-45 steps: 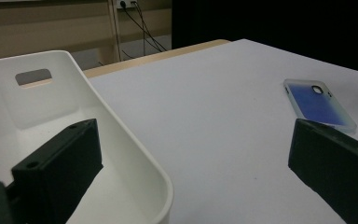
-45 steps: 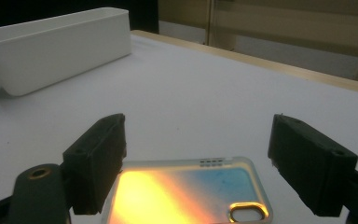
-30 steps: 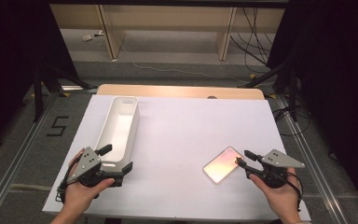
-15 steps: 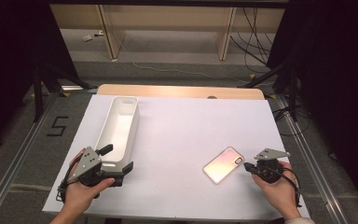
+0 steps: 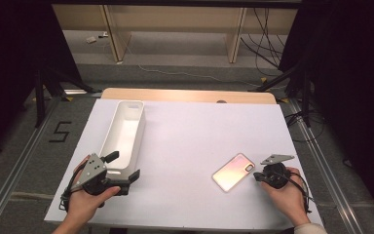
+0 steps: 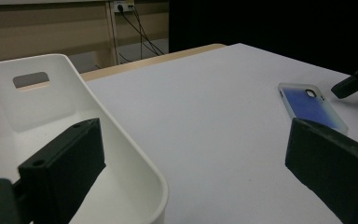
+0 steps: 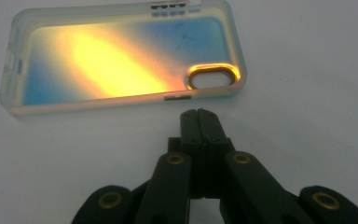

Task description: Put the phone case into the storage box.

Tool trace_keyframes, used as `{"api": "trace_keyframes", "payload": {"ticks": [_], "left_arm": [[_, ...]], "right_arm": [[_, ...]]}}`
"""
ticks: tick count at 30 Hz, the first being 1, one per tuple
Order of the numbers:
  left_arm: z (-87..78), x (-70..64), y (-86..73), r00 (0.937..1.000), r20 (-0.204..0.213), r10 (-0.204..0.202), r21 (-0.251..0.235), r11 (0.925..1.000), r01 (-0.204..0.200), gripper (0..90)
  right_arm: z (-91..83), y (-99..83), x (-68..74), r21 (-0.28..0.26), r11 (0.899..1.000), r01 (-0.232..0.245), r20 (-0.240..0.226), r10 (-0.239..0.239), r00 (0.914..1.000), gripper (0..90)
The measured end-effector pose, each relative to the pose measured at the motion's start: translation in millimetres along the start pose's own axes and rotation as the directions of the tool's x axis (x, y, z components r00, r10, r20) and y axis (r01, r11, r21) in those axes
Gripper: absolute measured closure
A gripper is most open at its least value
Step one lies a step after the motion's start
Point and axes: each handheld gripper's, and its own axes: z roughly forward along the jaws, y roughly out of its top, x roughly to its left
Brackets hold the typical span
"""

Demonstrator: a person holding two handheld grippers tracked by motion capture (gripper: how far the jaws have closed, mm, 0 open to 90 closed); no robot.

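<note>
High view: a white table (image 5: 190, 141) carries a long white bin (image 5: 124, 134) at its left and a phone case (image 5: 233, 171), well right of the bin near the front edge. The left gripper (image 5: 126, 168) sits at the bin's near end, jaws spread wide, one over the bin's rim. The right gripper (image 5: 257, 176) lies just right of the case; a second ago its jaws stood apart, and now they are pressed together, apart from the case.

Left gripper view: wide jaws frame the bin (image 6: 74, 140) and, far off, the case (image 6: 313, 106).

Right gripper view: closed tips (image 7: 200, 122) stop just short of the iridescent case (image 7: 121, 60), near its camera cut-out (no contact visible). Judged: closing suggests a nudge or edge-lift, not a grasp.
</note>
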Motion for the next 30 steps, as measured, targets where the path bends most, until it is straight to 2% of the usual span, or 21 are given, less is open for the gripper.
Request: {"api": "trace_keyframes", "payload": {"ticks": [1, 2, 4, 5, 6, 7, 8, 9, 10, 11, 12, 13, 14, 15, 18, 23, 25, 27, 30], "left_arm": [[0.0, 0.0, 0.0, 1.0000, 0.000, 0.000, 0.000, 1.0000, 0.000, 3.8], [0.0, -0.2, -0.1, 1.0000, 0.000, -0.001, 0.000, 1.0000, 0.001, 3.8], [0.0, -0.3, -0.1, 1.0000, 0.001, -0.002, 0.001, 1.0000, 0.002, 3.8], [0.1, -0.3, -0.1, 1.0000, 0.002, -0.003, 0.000, 1.0000, 0.003, 3.8], [0.0, -0.1, -0.1, 1.0000, 0.001, -0.004, 0.001, 1.0000, 0.004, 3.9], [0.1, -0.1, -0.2, 1.0000, 0.001, -0.007, 0.002, 1.0000, 0.007, 3.9], [0.2, 0.1, -0.2, 1.0000, 0.000, -0.005, 0.003, 1.0000, 0.005, 3.9], [0.2, 0.1, -0.3, 1.0000, 0.000, -0.005, 0.003, 1.0000, 0.005, 3.9], [0.3, 0.1, -0.4, 1.0000, 0.000, -0.006, 0.004, 1.0000, 0.006, 3.9], [0.3, 0.1, -0.4, 1.0000, 0.000, -0.006, 0.004, 1.0000, 0.006, 4.0], [1.4, 0.0, -1.0, 1.0000, 0.005, -0.008, 0.001, 1.0000, 0.008, 3.9], [1.4, 0.0, -1.0, 1.0000, 0.005, -0.008, 0.001, 1.0000, 0.008, 3.9], [1.3, -0.4, -1.0, 1.0000, 0.001, -0.009, 0.007, 0.9999, 0.009, 4.0], [1.3, 0.0, -1.1, 1.0000, -0.002, -0.008, 0.007, 0.9999, 0.008, 4.0], [1.1, 0.6, -1.2, 1.0000, 0.000, -0.008, 0.005, 1.0000, 0.008, 4.0], [0.4, 0.7, -0.9, 1.0000, 0.001, -0.005, 0.006, 1.0000, 0.005, 4.0], [-0.2, 0.8, -0.8, 1.0000, 0.001, -0.003, 0.007, 1.0000, 0.003, 4.0], [-0.2, 0.8, -0.8, 1.0000, -0.001, -0.002, 0.006, 1.0000, 0.002, 4.0], [-0.3, -0.5, -0.7, 1.0000, 0.002, -0.007, 0.005, 1.0000, 0.007, 4.0]], "right_arm": [[1.5, 0.3, 0.2, 0.005, 1.000, -0.015, 0.003, 0.015, 0.9999, 90.0], [0.9, 0.9, 1.7, 0.030, 0.998, -0.053, -0.004, 0.053, 0.9986, 90.0], [2.5, 1.0, 0.4, 0.021, 0.999, -0.044, -0.001, 0.044, 0.9990, 90.0], [2.6, 1.2, -1.1, 0.036, 0.999, -0.030, -0.001, 0.030, 0.9996, 90.0], [3.9, 2.6, -0.5, 0.037, 0.998, -0.055, -0.003, 0.055, 0.9985, 90.0], [6.5, 2.2, -0.8, 0.023, 0.999, -0.044, 0.001, 0.044, 0.9990, 90.0], [5.7, 3.5, -1.0, 0.040, 0.998, -0.048, -0.003, 0.048, 0.9988, 90.0], [7.2, 3.8, -2.2, 0.039, 0.999, -0.023, 0.002, 0.023, 0.9997, 90.0], [7.1, 5.0, -0.5, 0.043, 0.998, -0.052, -0.003, 0.052, 0.9986, 90.0], [7.1, 5.0, -0.5, 0.043, 0.998, -0.052, -0.003, 0.052, 0.9986, 90.0], [8.9, 6.0, -2.3, 0.031, 0.999, -0.029, -0.002, 0.029, 0.9996, 90.0], [8.9, 6.0, -2.3, 0.031, 0.999, -0.029, -0.002, 0.029, 0.9996, 90.0], [9.8, 5.9, -3.7, 0.029, 1.000, 0.001, 0.002, -0.001, 1.0000, 90.0], [7.9, 6.8, -0.4, 0.056, 0.997, -0.046, -0.004, 0.046, 0.9989, 90.0], [8.3, 7.1, -1.7, 0.056, 0.998, -0.028, -0.003, 0.028, 0.9996, 90.0], [9.0, 8.1, -0.5, 0.056, 0.997, -0.049, -0.002, 0.050, 0.9988, 90.0], [10.0, 7.5, -2.2, 0.049, 0.998, -0.029, 0.000, 0.029, 0.9996, 90.0], [9.9, 8.1, -1.8, 0.053, 0.998, -0.041, -0.004, 0.041, 0.9991, 90.0], [11.7, 8.4, -3.7, 0.032, 0.999, -0.015, -0.001, 0.015, 0.9999, 90.0]]}}
